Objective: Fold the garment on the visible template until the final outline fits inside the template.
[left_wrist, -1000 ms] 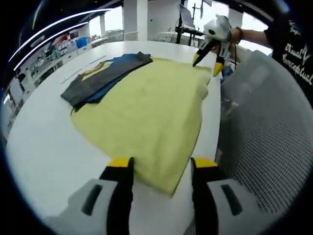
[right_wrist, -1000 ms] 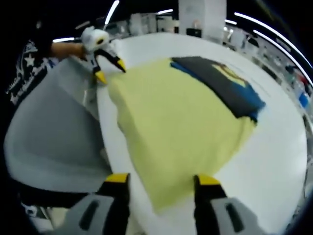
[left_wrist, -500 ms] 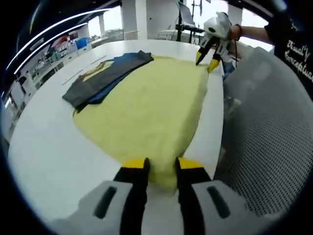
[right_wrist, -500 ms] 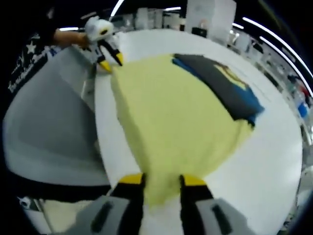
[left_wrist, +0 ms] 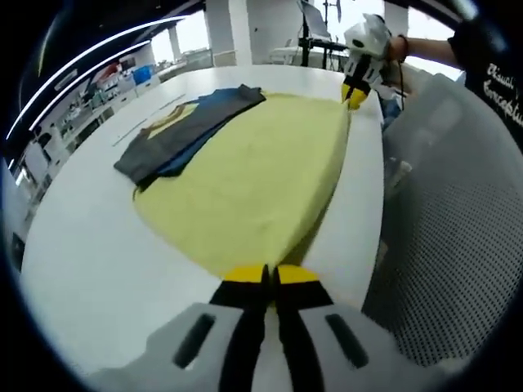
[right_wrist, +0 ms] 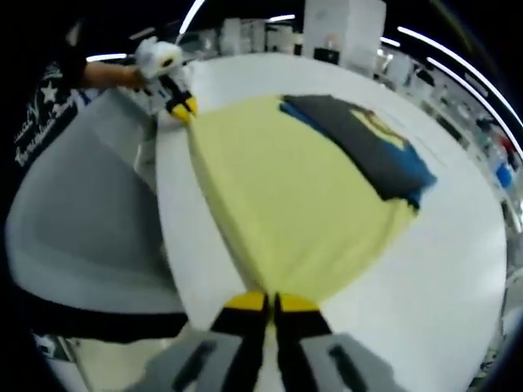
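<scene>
A pale yellow garment (left_wrist: pixel 253 180) (right_wrist: pixel 302 196) lies spread on the round white table (left_wrist: pixel 82 253) (right_wrist: pixel 458 269). Its edge along the table's rim is pulled straight between my two grippers. In the left gripper view, my left gripper (left_wrist: pixel 270 276) is shut on the garment's near corner, and my right gripper (left_wrist: pixel 356 92) pinches the far corner. In the right gripper view, my right gripper (right_wrist: pixel 271 304) is shut on the near corner, and the left gripper (right_wrist: pixel 181 106) holds the far one.
A folded dark grey and blue garment (left_wrist: pixel 184 126) (right_wrist: pixel 368 143) lies on the yellow garment's far edge. A grey mesh chair (left_wrist: pixel 449 212) (right_wrist: pixel 73 204) stands tight against the table's rim beside the held edge. A person's arm (left_wrist: pixel 425 53) reaches in.
Both grippers went from open to shut on the yellow garment's corners. The slack, wavy edge between them is now straight and taut.
</scene>
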